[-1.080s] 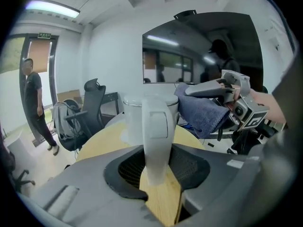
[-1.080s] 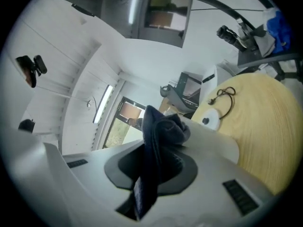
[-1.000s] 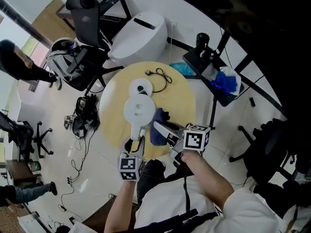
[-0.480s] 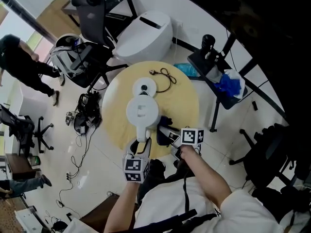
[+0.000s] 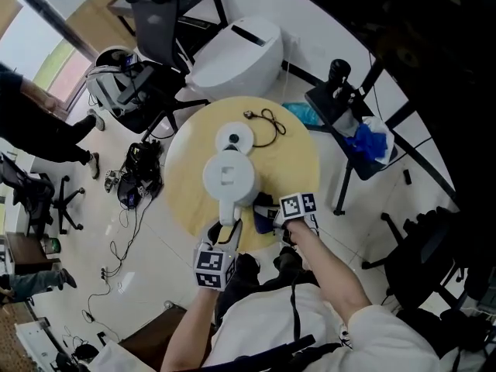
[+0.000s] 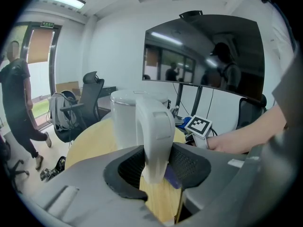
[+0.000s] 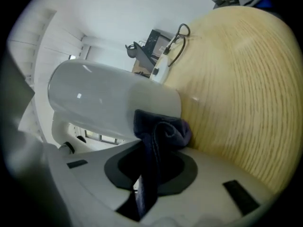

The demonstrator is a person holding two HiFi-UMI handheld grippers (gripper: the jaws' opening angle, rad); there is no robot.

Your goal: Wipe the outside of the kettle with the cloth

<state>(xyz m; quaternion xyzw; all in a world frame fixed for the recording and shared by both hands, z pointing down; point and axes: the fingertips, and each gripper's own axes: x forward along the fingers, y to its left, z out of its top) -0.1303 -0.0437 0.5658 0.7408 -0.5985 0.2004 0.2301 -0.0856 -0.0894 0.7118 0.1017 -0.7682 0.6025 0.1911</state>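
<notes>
A white kettle stands on the round wooden table, its handle turned toward me. My left gripper is shut on that handle; in the left gripper view the handle sits between the jaws in front of the kettle body. My right gripper is shut on a dark blue cloth. In the right gripper view the bunched cloth touches the lower side of the kettle, just above the tabletop.
The kettle's round base and a black cable lie on the table's far half. Office chairs, a white appliance and a stand with blue material ring the table. A person walks at the left.
My right gripper has come down with the cloth to the kettle's lower right side. The left gripper keeps its hold on the handle. The person at the left has walked on.
</notes>
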